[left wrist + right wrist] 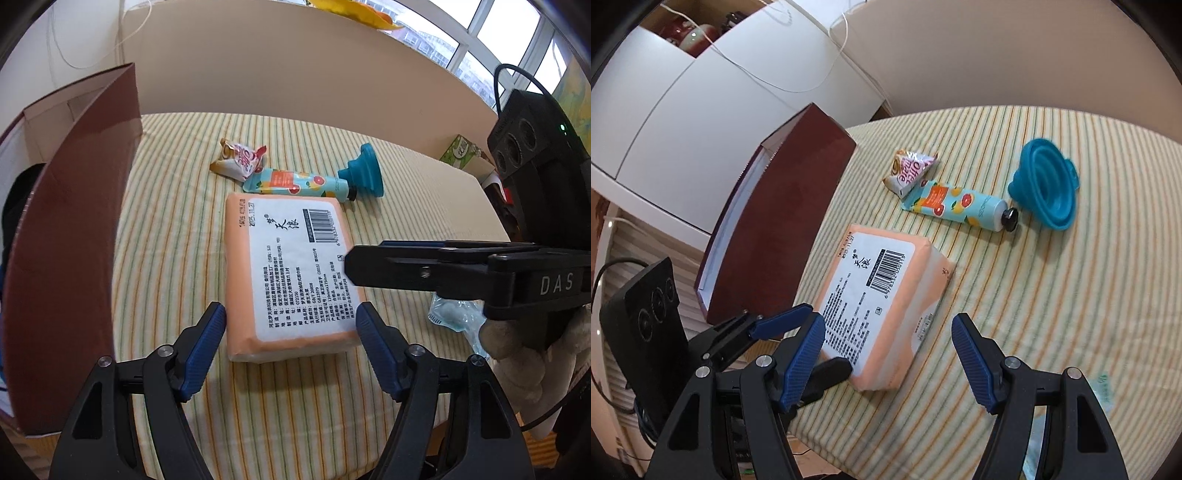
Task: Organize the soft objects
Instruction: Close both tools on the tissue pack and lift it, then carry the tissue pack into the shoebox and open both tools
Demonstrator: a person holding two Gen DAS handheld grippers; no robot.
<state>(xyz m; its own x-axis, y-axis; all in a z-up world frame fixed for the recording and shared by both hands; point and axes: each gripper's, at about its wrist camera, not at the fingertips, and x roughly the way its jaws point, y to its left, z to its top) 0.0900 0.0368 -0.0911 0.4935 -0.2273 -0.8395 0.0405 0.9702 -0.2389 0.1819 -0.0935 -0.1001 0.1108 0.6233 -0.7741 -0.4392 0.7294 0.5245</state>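
Striped tabletop (166, 221), cloth in green, yellow and white, backed by a plain beige wall, with windows at far right and white cabinets to the left.

Container: one maroon box (74, 229), standing open at the left edge of the tabletop, white inside; what it holds cannot be seen from either view.

Items on the cloth:
- Orange tissue pack (291, 273), flat, white printed label and barcode facing up, centre of the tabletop, just right of the box.
- Hand cream tube (295, 182), fruit pattern, black cap, lying beyond the pack.
- Snack sachet (240, 160), crumpled, touching the tube's flat end at far left.
- Teal collapsible funnel (364, 171), beside the tube's cap end.
- Clear plastic packet (452, 314), near right, partly hidden.

Left claw (291, 328): jaws apart, blue pads flanking the near end of the tissue pack, whether they touch it cannot be told.

Right claw (888, 350): jaws apart, gripping nothing; the near corner of the pack lies between its fingers. It comes in from the right in the left view, held by a gloved hand (528, 343).
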